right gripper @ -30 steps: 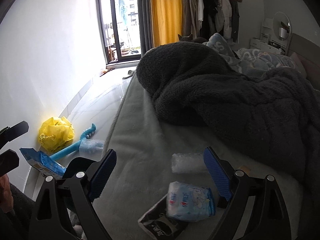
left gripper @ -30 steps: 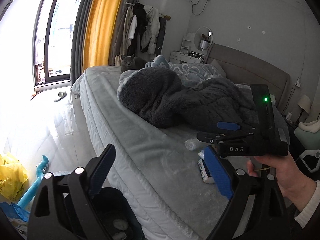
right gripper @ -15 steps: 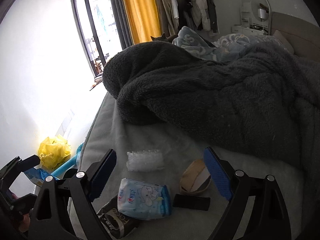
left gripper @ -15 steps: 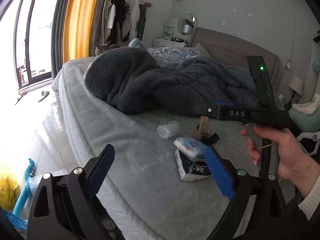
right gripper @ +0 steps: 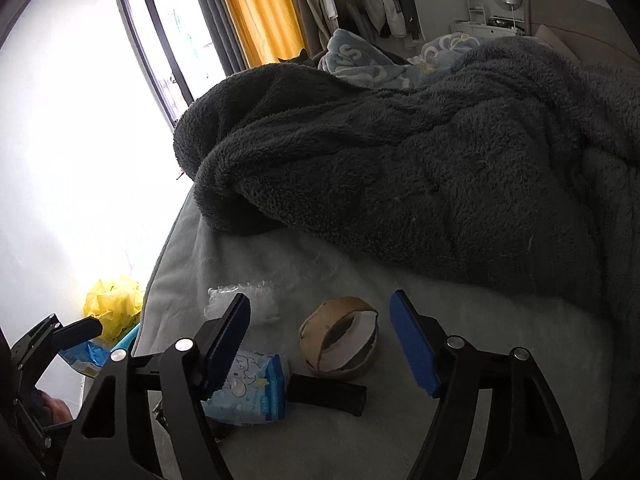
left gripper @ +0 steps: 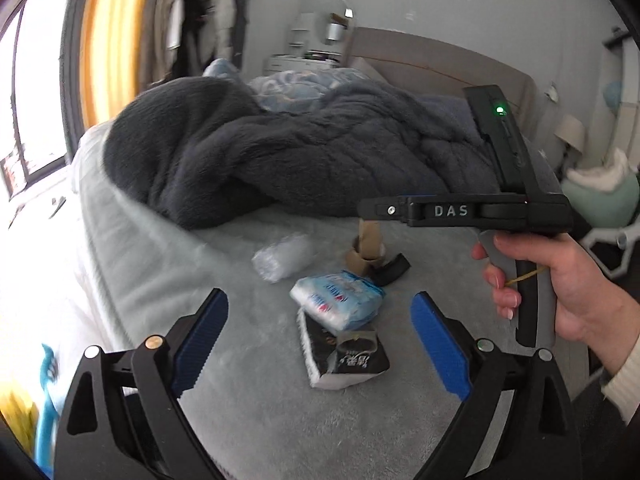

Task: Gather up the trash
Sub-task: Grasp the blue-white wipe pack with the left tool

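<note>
Trash lies on the grey bed sheet (left gripper: 280, 420). A blue and white tissue pack (left gripper: 338, 294) rests on a black and white wrapper (left gripper: 346, 356). A clear bubble-wrap roll (left gripper: 282, 256), a crushed cardboard tube (left gripper: 366, 248) and a flat black piece (left gripper: 390, 270) lie behind. My left gripper (left gripper: 320, 338) is open, just before the wrapper. My right gripper (right gripper: 320, 336) is open, with the cardboard tube (right gripper: 340, 338) between its fingers' line; the tissue pack (right gripper: 250, 390), black piece (right gripper: 328, 394) and bubble wrap (right gripper: 240, 306) sit near its left finger.
A dark fleece blanket (right gripper: 420, 168) is heaped on the bed behind the trash. On the floor to the left are a yellow bag (right gripper: 114, 300) and a blue handle (left gripper: 46, 404). A window (right gripper: 172, 40), orange curtain and clothes rack stand behind.
Both grippers have moved forward and lower over the bed, closer to the trash pile. The cardboard tube now sits between the right gripper's fingers. Both stay open.
</note>
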